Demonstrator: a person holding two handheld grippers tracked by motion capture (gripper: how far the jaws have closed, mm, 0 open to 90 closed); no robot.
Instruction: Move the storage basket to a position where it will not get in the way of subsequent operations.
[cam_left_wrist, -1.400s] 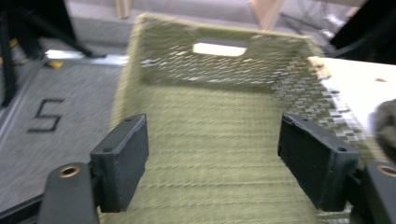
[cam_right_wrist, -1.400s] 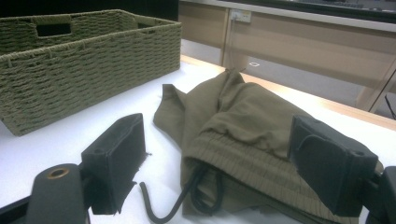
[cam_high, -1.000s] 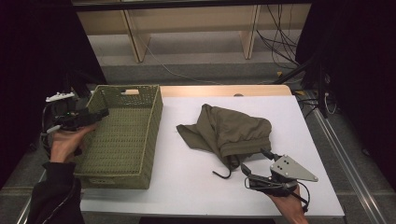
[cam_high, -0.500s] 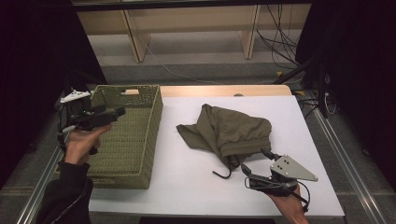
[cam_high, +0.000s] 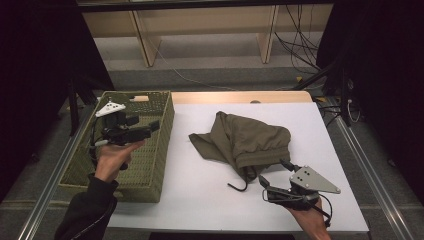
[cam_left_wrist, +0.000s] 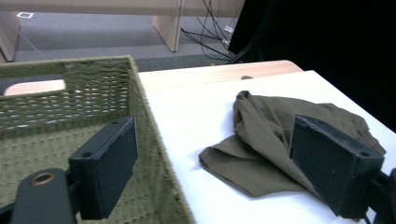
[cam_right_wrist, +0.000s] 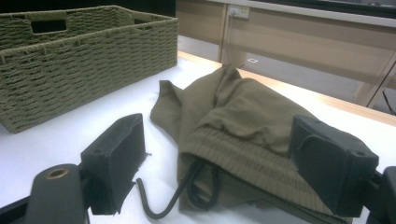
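Garment (cam_high: 243, 143) just ahead of right gripper (cam_high: 274, 179) — untouched.

left gripper (cam_high: 152, 126): raised, jaws wide apart | right gripper (cam_high: 272, 172): low, level, jaws apparently spread, holding nothing

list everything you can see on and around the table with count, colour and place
woven rectangular basket: 1, olive green, left side of table
crumpled cloth garment: 1, olive green, centre-right of table, dark drawstring at its near edge
table: 1, white top with a wooden far edge
wooden shelf legs: pale brown, on the floor beyond the table
cables: several, black, floor at far right
left gripper: 1, black, open, above the basket
right gripper: 1, black, open, near the garment's waistband
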